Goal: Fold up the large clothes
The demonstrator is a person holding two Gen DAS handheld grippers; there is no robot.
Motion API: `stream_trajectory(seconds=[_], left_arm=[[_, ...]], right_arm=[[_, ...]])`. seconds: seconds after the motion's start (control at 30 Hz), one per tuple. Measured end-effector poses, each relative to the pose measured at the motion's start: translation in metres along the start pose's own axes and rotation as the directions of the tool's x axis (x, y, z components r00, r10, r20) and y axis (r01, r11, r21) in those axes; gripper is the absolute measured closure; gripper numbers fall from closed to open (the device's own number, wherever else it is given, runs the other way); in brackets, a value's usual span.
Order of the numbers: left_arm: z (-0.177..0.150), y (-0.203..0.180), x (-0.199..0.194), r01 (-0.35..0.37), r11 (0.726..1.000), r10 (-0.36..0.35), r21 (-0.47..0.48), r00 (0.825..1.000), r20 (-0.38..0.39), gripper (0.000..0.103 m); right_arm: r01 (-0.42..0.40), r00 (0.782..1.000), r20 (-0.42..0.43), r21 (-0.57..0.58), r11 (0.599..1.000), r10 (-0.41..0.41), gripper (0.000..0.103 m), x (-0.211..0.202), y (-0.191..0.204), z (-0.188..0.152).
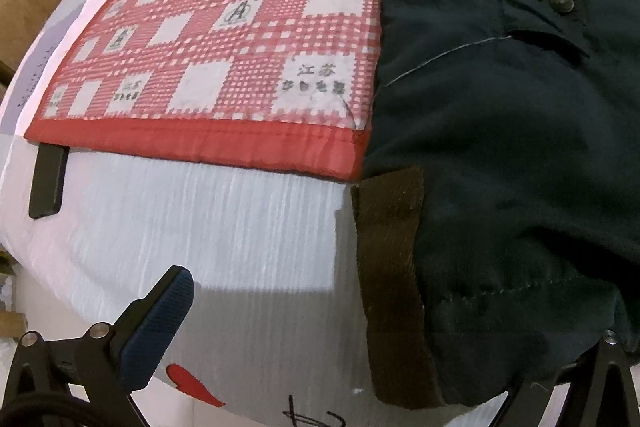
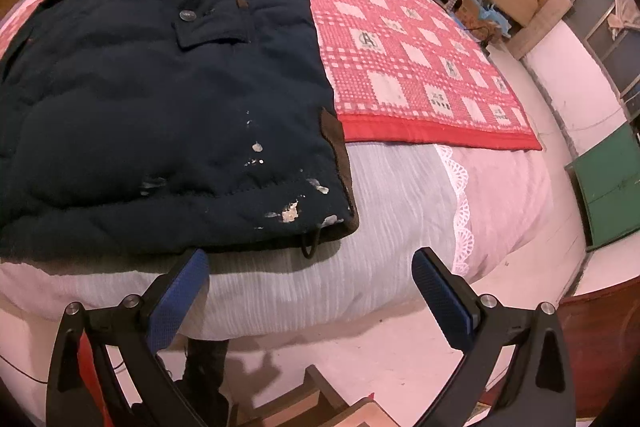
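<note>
Across the left half of the right wrist view, the dark jacket (image 2: 160, 99) lies flat on the bed (image 2: 400, 195), its hem near the bed's front edge and its brown-trimmed side just beside the red checked mat (image 2: 420, 39). My right gripper (image 2: 310, 291) hangs off the bed's edge with its fingers wide apart, holding nothing. In the left wrist view, my left gripper (image 1: 380, 343) shows one blue pad at lower left, the other finger hidden under the jacket's (image 1: 500, 147) brown trim (image 1: 392, 267) at lower right, so I judge it spread around that corner. For a clean fold I would pinch both hem corners through all layers, lift evenly, and avoid snagging the drawcord loop (image 2: 310, 245).
</note>
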State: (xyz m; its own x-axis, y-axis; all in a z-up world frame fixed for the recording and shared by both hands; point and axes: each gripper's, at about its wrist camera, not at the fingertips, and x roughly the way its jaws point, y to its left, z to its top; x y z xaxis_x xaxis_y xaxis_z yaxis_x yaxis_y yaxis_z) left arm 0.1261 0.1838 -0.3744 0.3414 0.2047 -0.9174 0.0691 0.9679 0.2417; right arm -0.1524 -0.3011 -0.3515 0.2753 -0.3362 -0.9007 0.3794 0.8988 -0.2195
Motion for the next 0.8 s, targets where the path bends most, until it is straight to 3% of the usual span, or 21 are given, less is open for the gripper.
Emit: stream_trajectory(seconds=[0.3,0.67,0.8], left_arm=[[0.007,-0.002,0.004,-0.001,1.000,0.001,-0.006,1.000,-0.010,0.000],[0.007,-0.003,0.003,-0.005,1.000,0.004,-0.023,1.000,-0.009,0.000],[0.006,-0.002,0.001,0.000,1.000,0.000,-0.028,1.000,0.009,0.000]], right_arm=[[0.007,1.000,0.002,0.019,1.000,-0.007,0.000,0.007,-0.009,0.002],[0.093,0.996,-0.002,0.130,0.987,-0.094,0.000,0.018,-0.049,-0.010],[0.074,0.997,0.003,0.151,0.986,-0.076,0.000,0.022,-0.055,-0.011]])
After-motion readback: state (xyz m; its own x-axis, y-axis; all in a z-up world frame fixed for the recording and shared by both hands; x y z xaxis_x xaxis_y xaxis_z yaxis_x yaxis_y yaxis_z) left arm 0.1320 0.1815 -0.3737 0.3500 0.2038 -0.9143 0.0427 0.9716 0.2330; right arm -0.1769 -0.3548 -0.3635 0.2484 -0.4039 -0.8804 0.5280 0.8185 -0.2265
